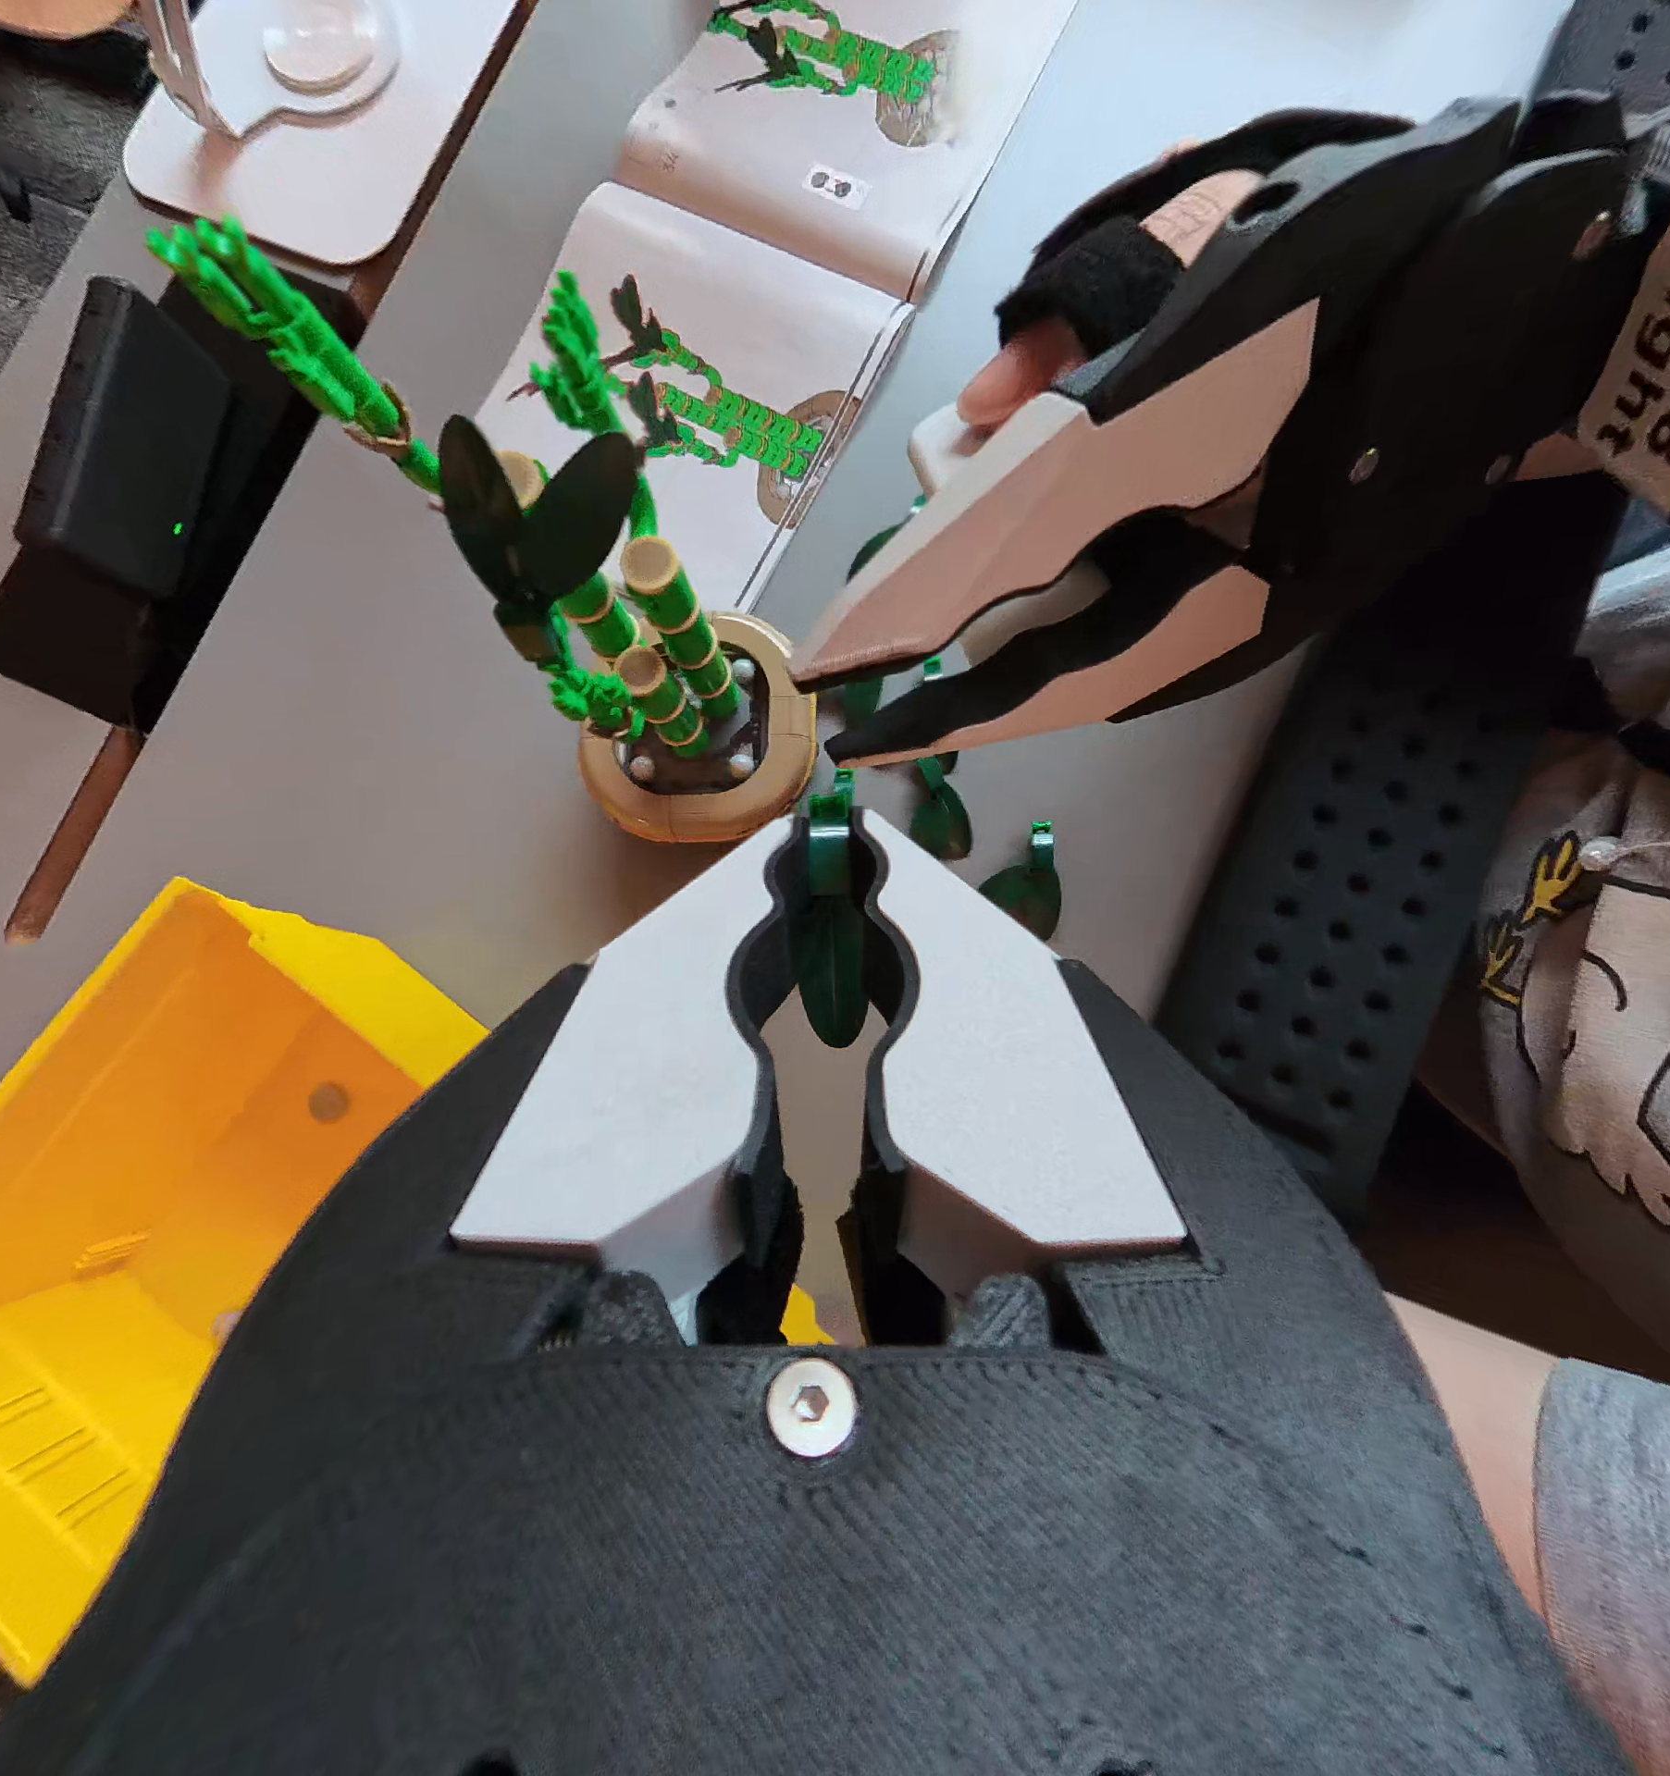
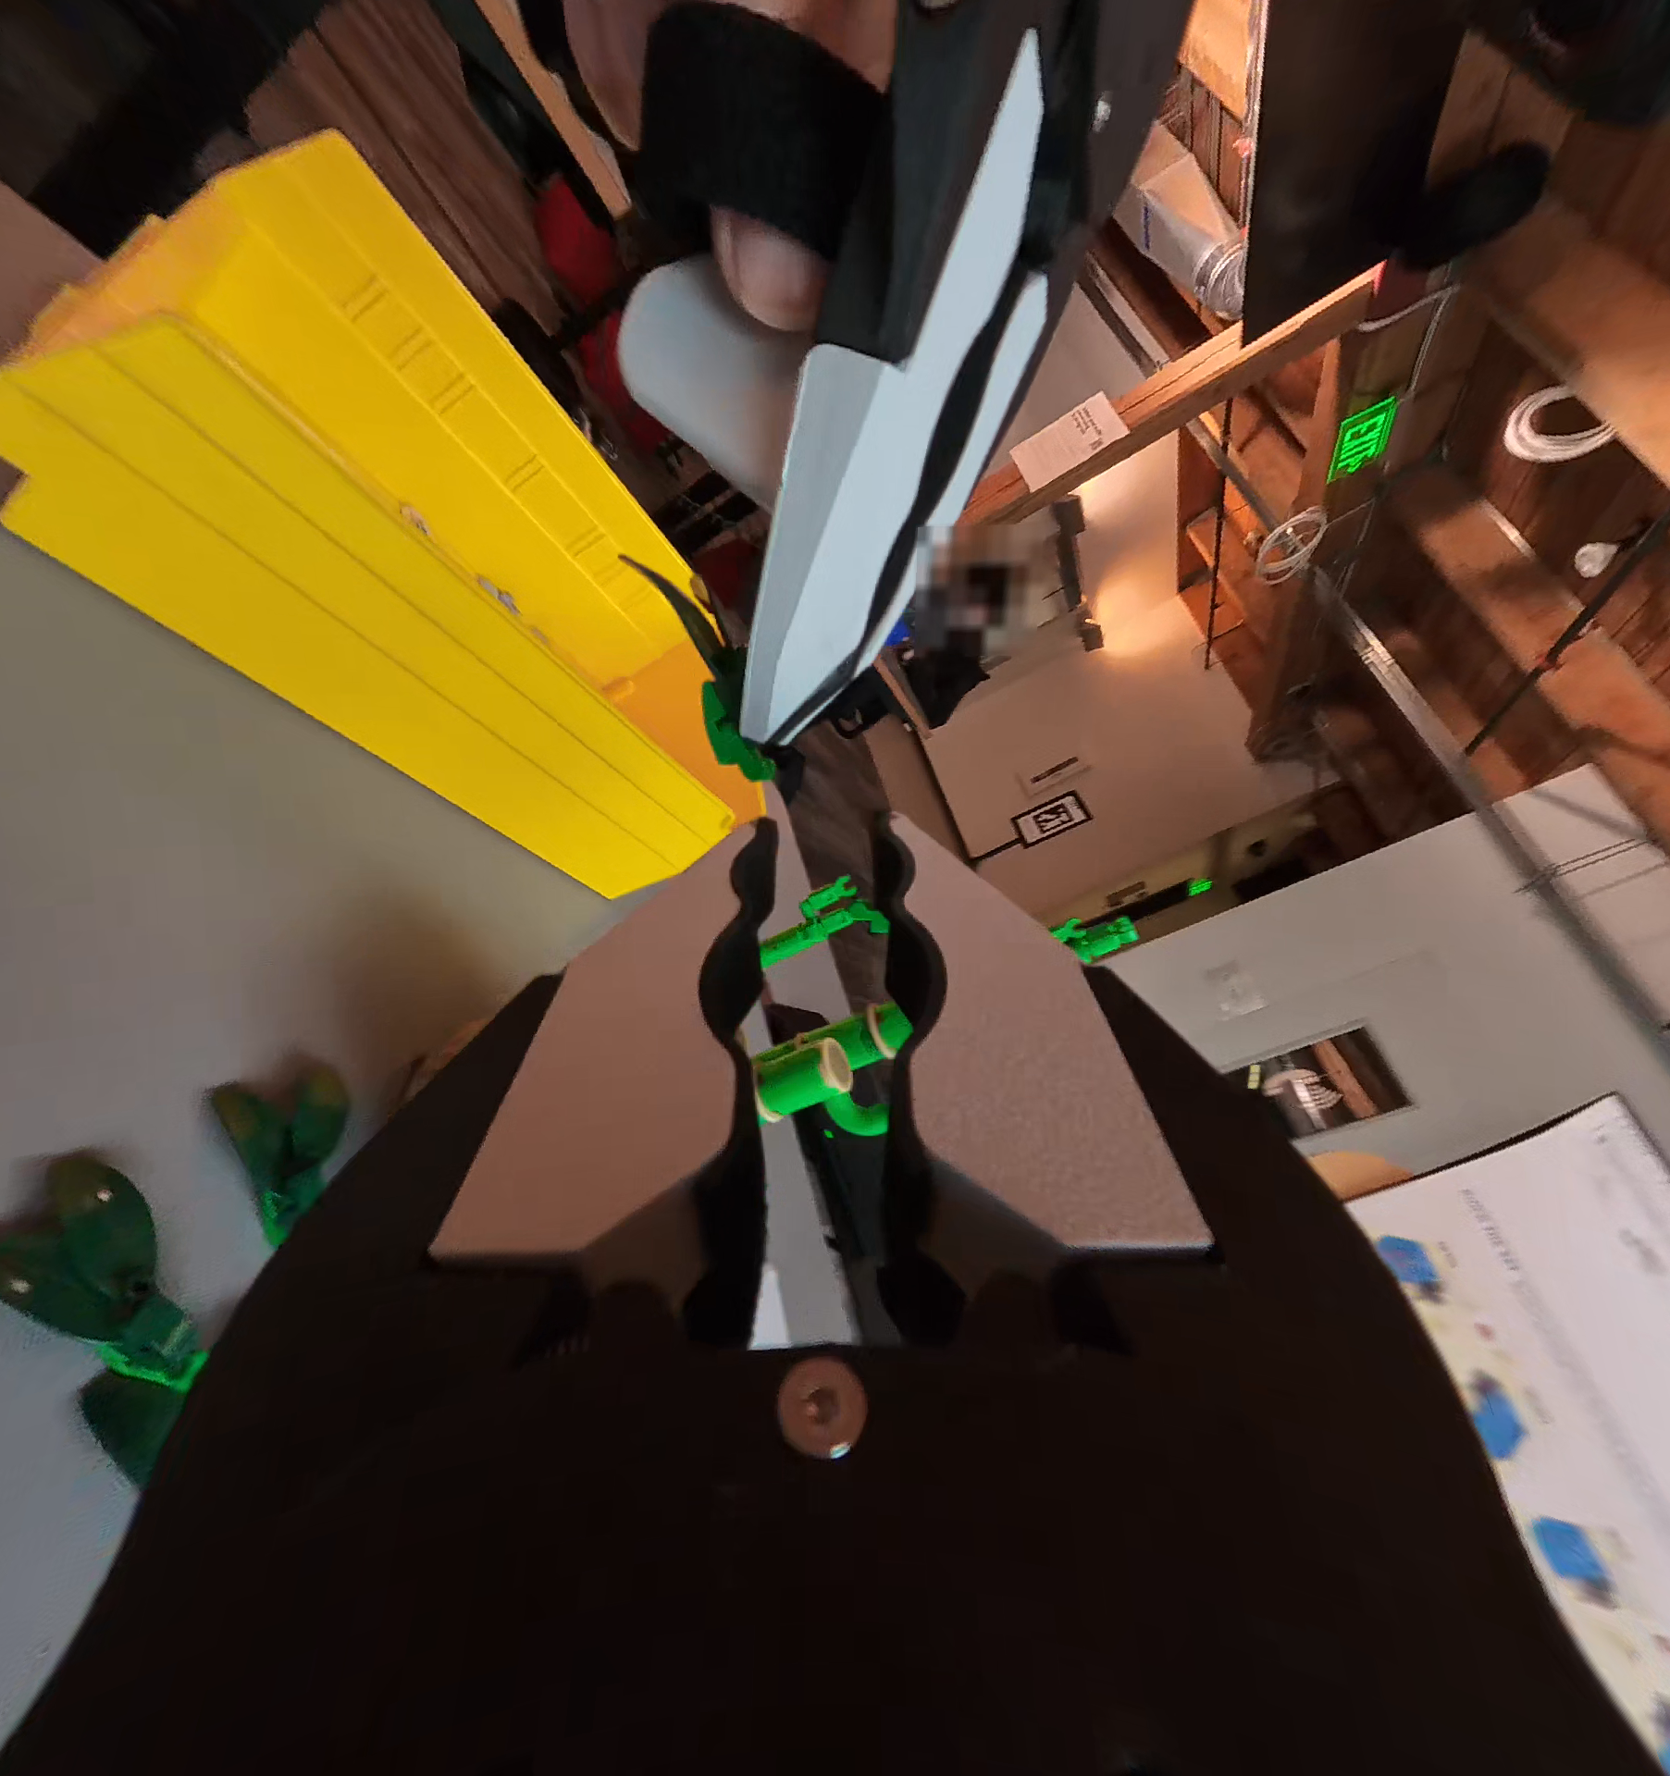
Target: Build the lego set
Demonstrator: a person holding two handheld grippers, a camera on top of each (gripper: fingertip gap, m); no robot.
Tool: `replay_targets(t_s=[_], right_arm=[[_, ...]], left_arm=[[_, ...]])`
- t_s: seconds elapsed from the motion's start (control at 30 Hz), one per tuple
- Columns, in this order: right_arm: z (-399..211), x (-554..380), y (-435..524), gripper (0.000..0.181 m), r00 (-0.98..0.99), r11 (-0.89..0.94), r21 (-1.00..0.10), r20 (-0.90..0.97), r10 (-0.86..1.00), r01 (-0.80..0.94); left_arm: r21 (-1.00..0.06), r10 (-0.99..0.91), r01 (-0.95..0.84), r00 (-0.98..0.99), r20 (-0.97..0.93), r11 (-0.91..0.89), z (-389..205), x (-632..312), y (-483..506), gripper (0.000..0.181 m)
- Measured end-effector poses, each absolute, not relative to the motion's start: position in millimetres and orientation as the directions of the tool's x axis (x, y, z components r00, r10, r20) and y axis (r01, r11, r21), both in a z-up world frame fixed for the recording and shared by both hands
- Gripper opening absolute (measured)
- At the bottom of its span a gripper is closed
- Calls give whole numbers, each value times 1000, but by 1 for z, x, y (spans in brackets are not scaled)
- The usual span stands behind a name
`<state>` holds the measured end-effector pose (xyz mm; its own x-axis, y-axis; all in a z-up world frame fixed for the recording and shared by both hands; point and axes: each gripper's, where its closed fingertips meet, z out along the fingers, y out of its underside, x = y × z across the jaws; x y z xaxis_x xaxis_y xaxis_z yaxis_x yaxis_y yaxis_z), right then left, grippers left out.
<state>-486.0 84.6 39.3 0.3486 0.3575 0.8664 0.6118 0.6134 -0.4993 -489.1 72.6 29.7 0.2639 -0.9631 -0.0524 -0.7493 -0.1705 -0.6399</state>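
A bamboo model (image 1: 662, 625) of green stalks with dark leaves stands in a tan pot (image 1: 696, 817) on the grey table. My left gripper (image 1: 831, 817) is shut on a dark green leaf piece (image 1: 835, 971), its clip end poking out just short of the pot's near rim. My right gripper (image 1: 816, 716) comes in from the right, jaws slightly apart and empty, tips beside the pot's right rim. In the right wrist view my right gripper (image 2: 826, 836) frames the green stalks (image 2: 811, 1067). The left gripper (image 2: 768, 745) comes from above with the leaf piece (image 2: 730, 726).
Loose leaf pieces (image 1: 941, 817) (image 2: 91, 1249) lie on the table right of the pot. A yellow bin (image 1: 139, 1153) (image 2: 331, 529) sits at the left. The open instruction booklet (image 1: 744, 317) lies behind the model. A black box (image 1: 119, 432) is at far left. My left and right fingertips are right by each other.
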Motion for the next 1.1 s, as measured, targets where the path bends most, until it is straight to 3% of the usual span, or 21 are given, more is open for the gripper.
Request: replay_targets(t_s=[0.2, 0.4, 0.67, 0.77, 0.93, 1.03, 1.1], right_arm=[[33, -485, 77, 13, 224, 650, -357, 933, 282, 671], [22, -483, 77, 10, 144, 652, -312, 943, 299, 691], [17, -482, 81, 4, 150, 632, -323, 938, 312, 704], [22, -478, 83, 3, 191, 623, -364, 925, 329, 692], [50, -454, 98, 2, 346, 563, -458, 889, 301, 687], [82, -439, 105, 2, 501, 532, -589, 805, 318, 608], [106, -433, 106, 2, 589, 528, -673, 728, 351, 518]], left_arm=[[-626, -964, -755, 266, -20, -195, 24, -479, 72, 6], [-613, -964, -760, 264, 10, -215, 18, -476, 76, 6], [-605, -970, -769, 244, 20, -206, 15, -470, 76, 5], [-653, -971, -734, 238, 10, -187, 23, -465, 79, 6], [-855, -907, -500, 410, -95, -137, 83, -479, 110, 33], [-990, -863, -139, 504, -38, -38, 150, -499, 114, 38], [-997, -886, 61, 460, 62, -38, 175, -504, 105, 36]])
